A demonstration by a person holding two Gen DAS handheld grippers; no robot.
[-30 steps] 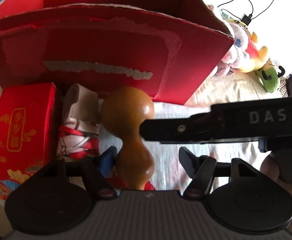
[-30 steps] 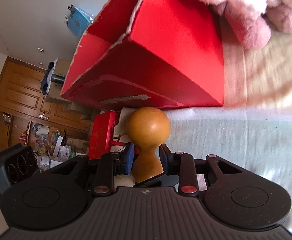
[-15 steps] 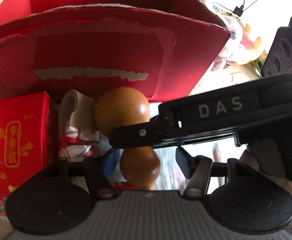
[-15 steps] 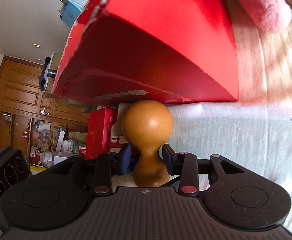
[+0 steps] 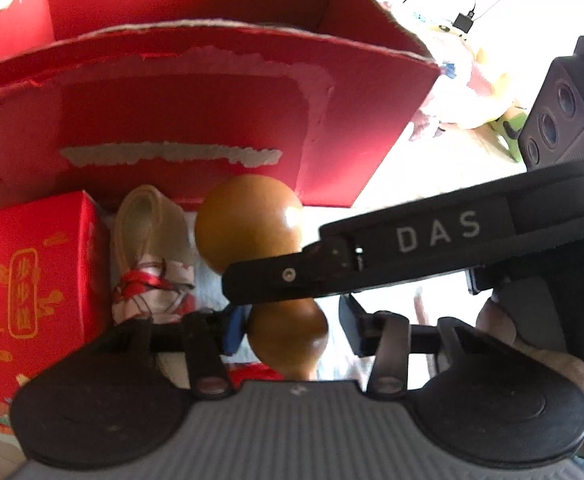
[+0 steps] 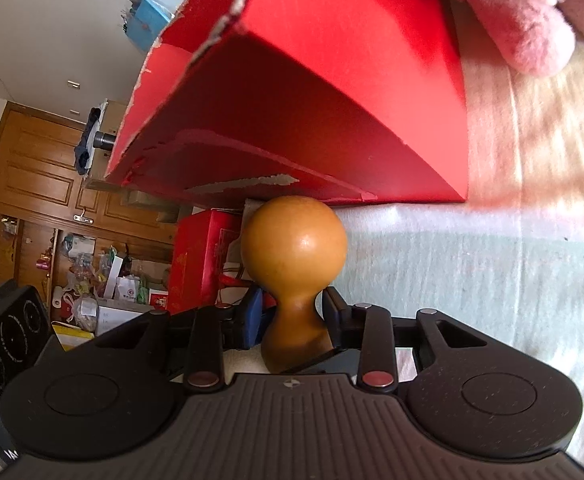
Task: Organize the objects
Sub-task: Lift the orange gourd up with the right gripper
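Note:
A brown gourd (image 5: 248, 220) stands in front of the big open red box (image 5: 180, 120). My right gripper (image 6: 292, 312) is shut on the gourd's (image 6: 293, 256) narrow neck. In the left wrist view one black finger marked DAS (image 5: 411, 252) crosses in front of that neck. My left gripper (image 5: 290, 326) is open, with the gourd's lower bulb between its fingers. Its blue pad (image 5: 234, 330) sits close against the bulb, and the other finger stands a little apart from it. The gourd's base is hidden behind the gripper bodies.
A small red printed box (image 5: 32, 280) and a beige bundle tied with red ribbon (image 5: 152, 248) sit left of the gourd. Plush toys (image 6: 511, 12) lie right of the big red box (image 6: 331, 100). A hand (image 5: 531, 340) holds the right gripper. Pale cloth (image 6: 471, 280) covers the surface.
The right gripper's finger has swung further left across the left wrist view and tilted. The gourd has shifted with it, closer to the big red box. The left gripper's fingers have narrowed slightly.

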